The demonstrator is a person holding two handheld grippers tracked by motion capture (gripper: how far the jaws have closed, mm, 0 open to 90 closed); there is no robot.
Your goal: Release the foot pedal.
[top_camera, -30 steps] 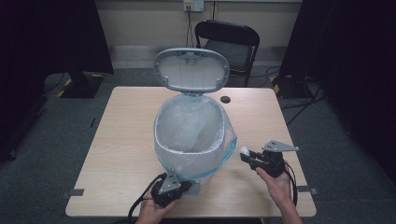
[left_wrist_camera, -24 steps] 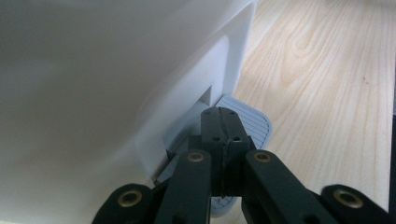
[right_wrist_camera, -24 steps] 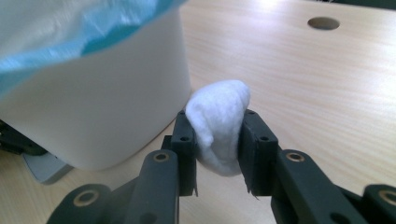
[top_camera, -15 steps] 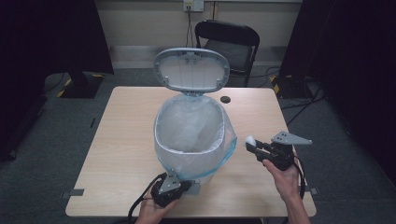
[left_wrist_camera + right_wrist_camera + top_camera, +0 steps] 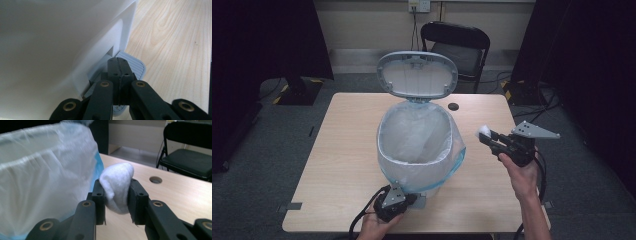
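My right gripper (image 5: 486,136) is clamped on a white cotton wad (image 5: 117,187); in the right gripper view the wad bulges up and out from between the two pads, squeezed on both sides, held above the table (image 5: 337,145). My left gripper (image 5: 119,65) has its jaws fully together, nothing between them, tips pressing down on the ribbed pedal (image 5: 136,65) at the foot of the bin (image 5: 417,165), which I judge is what keeps the lid (image 5: 418,75) tipped up and open behind the mouth. The relation that matters: the bin mouth, lined with a clear bag (image 5: 45,177), lies to the left of my right jaws in the high view, near but apart, and the wad sits a bit outside the rim on its right side, roughly at rim height or slightly over. In the right gripper view the bag wall is just left of the jaws. So the carry goes sideways toward the bin centre, over the rim, then release. Right hand is the one nearer the opening; left stays low on the pedal. Risk as I judge it: letting go early drops the wad outside the rim, or brushing the loose bag edge (image 5: 458,150).
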